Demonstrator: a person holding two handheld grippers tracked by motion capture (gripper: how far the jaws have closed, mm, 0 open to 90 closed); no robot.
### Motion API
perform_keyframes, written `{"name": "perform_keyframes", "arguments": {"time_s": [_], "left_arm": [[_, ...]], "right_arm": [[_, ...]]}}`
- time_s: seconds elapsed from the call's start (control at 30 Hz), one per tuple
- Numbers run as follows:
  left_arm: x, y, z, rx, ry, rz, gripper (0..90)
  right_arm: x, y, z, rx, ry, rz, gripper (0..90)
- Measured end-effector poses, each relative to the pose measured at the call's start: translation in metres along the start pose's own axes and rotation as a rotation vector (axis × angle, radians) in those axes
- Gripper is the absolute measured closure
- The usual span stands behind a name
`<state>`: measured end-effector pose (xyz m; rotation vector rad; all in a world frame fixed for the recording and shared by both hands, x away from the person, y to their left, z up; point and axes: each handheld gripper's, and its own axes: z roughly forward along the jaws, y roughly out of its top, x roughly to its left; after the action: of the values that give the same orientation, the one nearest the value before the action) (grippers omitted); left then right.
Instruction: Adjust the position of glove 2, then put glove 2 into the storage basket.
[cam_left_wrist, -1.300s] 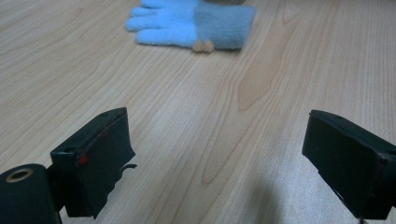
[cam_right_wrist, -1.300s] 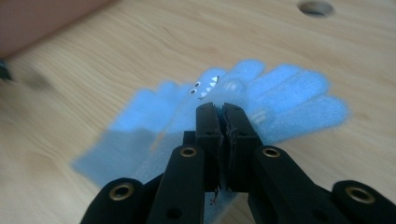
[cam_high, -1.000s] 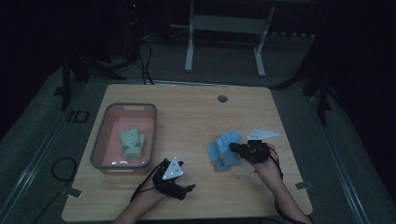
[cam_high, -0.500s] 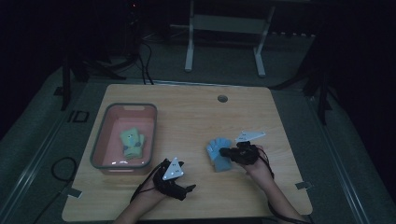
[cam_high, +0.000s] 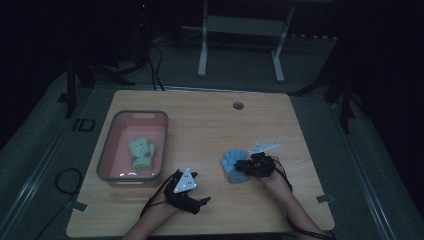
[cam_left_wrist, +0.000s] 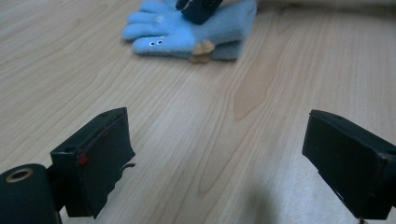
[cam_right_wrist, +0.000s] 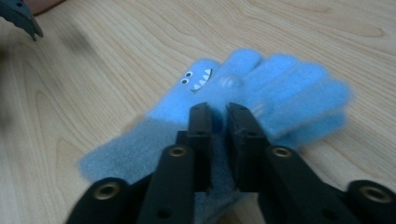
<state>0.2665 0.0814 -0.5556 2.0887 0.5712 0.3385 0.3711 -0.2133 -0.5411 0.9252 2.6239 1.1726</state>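
A light blue glove (cam_high: 230, 163) with a monster face and a grey cuff lies flat on the wooden table, right of centre. My right gripper (cam_high: 241, 167) points left over its cuff. In the right gripper view its jaws (cam_right_wrist: 218, 110) stand a narrow gap apart and have just been opening, with glove (cam_right_wrist: 266, 88) fabric showing in the gap. My left gripper (cam_high: 202, 202) rests near the front edge, open wide, with bare wood between its fingers (cam_left_wrist: 93, 154). The glove (cam_left_wrist: 187, 37) lies ahead of it, with a right gripper jaw on top.
A pink bin (cam_high: 107, 150) with a grey rim stands at the table's left and holds a green glove (cam_high: 141, 152). A round cable hole (cam_high: 238, 105) sits near the far edge. A white frame stands on the floor beyond the table.
My right gripper has sunk and shifted slightly left with the blue glove, which now rests on the table. My left gripper has stayed in place.
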Motion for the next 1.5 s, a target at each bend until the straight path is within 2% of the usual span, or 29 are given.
{"name": "perform_keyframes", "arguments": {"time_s": [0.03, 0.07, 0.1, 0.13, 0.17, 0.2, 0.23, 0.27, 0.33, 0.37, 0.4, 0.43, 0.5, 0.53, 0.6, 0.63, 0.73, 0.8, 0.83, 0.87, 0.9, 1.0, 1.1, 1.17, 1.23, 1.3, 1.43, 1.47, 1.5], "left_arm": [[0.0, 0.001, 0.0, -0.002, -0.011, -0.016, 8.4], [0.0, 0.001, 0.0, -0.002, -0.011, -0.016, 8.4], [0.0, 0.002, 0.001, 0.002, -0.012, -0.014, 8.7], [-0.004, 0.004, 0.001, 0.012, -0.01, 0.011, 8.8], [-0.004, 0.004, 0.001, 0.012, -0.01, 0.011, 8.8], [-0.008, 0.007, 0.002, 0.023, -0.001, 0.026, 8.8], [-0.008, 0.007, 0.002, 0.023, -0.001, 0.026, 8.8], [-0.01, 0.011, 0.003, 0.034, -0.012, 0.022, 8.8], [-0.011, 0.012, 0.004, 0.035, -0.012, 0.023, 8.8], [-0.012, 0.014, 0.005, 0.034, -0.016, 0.026, 8.7], [-0.012, 0.015, 0.006, 0.033, -0.02, 0.027, 8.7], [-0.013, 0.016, 0.006, 0.033, -0.029, 0.031, 8.8], [-0.013, 0.018, 0.008, 0.039, -0.039, 0.033, 8.8], [-0.014, 0.019, 0.009, 0.045, -0.042, 0.033, 8.8], [-0.014, 0.02, 0.012, 0.055, -0.054, 0.033, 8.8], [-0.015, 0.021, 0.014, 0.06, -0.063, 0.038, 8.8], [-0.018, 0.024, 0.018, 0.064, -0.068, 0.05, 8.8], [-0.018, 0.026, 0.019, 0.064, -0.076, 0.052, 8.8], [-0.02, 0.03, 0.021, 0.058, -0.077, 0.059, 8.8], [-0.02, 0.03, 0.021, 0.058, -0.077, 0.059, 8.8], [-0.022, 0.035, 0.023, 0.046, -0.07, 0.084, 8.8], [-0.022, 0.038, 0.025, 0.04, -0.068, 0.093, 12.2], [-0.023, 0.045, 0.03, 0.045, -0.08, 0.131, 13.5], [-0.023, 0.046, 0.032, 0.041, -0.082, 0.14, 14.5], [-0.024, 0.051, 0.035, 0.03, -0.097, 0.163, 14.5], [-0.025, 0.052, 0.036, 0.026, -0.092, 0.175, 14.8], [-0.025, 0.057, 0.042, 0.03, -0.091, 0.205, 16.7], [-0.024, 0.061, 0.047, 0.039, -0.105, 0.225, 16.7], [-0.024, 0.062, 0.05, 0.049, -0.113, 0.236, 17.7]], "right_arm": [[0.001, 0.001, -0.002, -0.002, -0.003, -0.008, 68.2], [0.001, 0.001, -0.002, -0.002, -0.003, -0.008, 68.2], [0.002, 0.002, -0.006, -0.007, -0.006, -0.01, 59.4], [0.002, 0.002, -0.008, -0.011, -0.015, -0.018, 55.8], [0.002, 0.002, -0.008, -0.011, -0.015, -0.018, 55.8], [0.002, 0.002, -0.012, -0.029, -0.023, -0.016, 47.5], [0.002, 0.002, -0.012, -0.029, -0.023, -0.016, 47.5], [0.002, 0.002, -0.015, -0.042, -0.019, -0.006, 38.2], [0.001, 0.002, -0.017, -0.061, -0.004, 0.002, 26.2], [0.0, 0.002, -0.017, -0.077, 0.006, 0.005, 22.4], [0.0, 0.002, -0.017, -0.077, 0.006, 0.005, 22.4], [-0.001, 0.002, -0.017, -0.093, 0.018, 0.008, 16.6], [-0.001, 0.002, -0.017, -0.078, 0.019, -0.006, 14.0], [-0.002, 0.003, -0.016, -0.059, 0.003, -0.023, 14.9], [-0.002, 0.003, -0.017, -0.058, 0.001, -0.033, 15.7], [-0.001, 0.003, -0.019, -0.065, -0.017, -0.057, 17.5], [0.0, 0.005, -0.024, -0.094, -0.036, -0.083, 15.9], [0.0, 0.006, -0.025, -0.097, -0.038, -0.079, 15.1], [-0.001, 0.007, -0.028, -0.091, -0.029, -0.057, 14.4], [-0.001, 0.008, -0.029, -0.096, -0.031, -0.056, 14.4], [-0.002, 0.008, -0.031, -0.1, -0.026, -0.046, 14.2], [-0.004, 0.009, -0.033, -0.103, -0.001, -0.024, 13.7], [-0.007, 0.009, -0.036, -0.118, 0.022, 0.003, 11.8], [-0.008, 0.009, -0.037, -0.126, 0.047, 0.027, 11.7], [-0.009, 0.009, -0.037, -0.123, 0.045, 0.028, 11.8], [-0.01, 0.009, -0.036, -0.122, 0.051, 0.027, 12.6], [-0.015, 0.01, -0.034, -0.107, 0.034, 0.034, 16.9], [-0.018, 0.011, -0.033, -0.109, 0.034, 0.041, 18.1], [-0.021, 0.013, -0.031, -0.108, 0.027, 0.043, 22.9]]}}
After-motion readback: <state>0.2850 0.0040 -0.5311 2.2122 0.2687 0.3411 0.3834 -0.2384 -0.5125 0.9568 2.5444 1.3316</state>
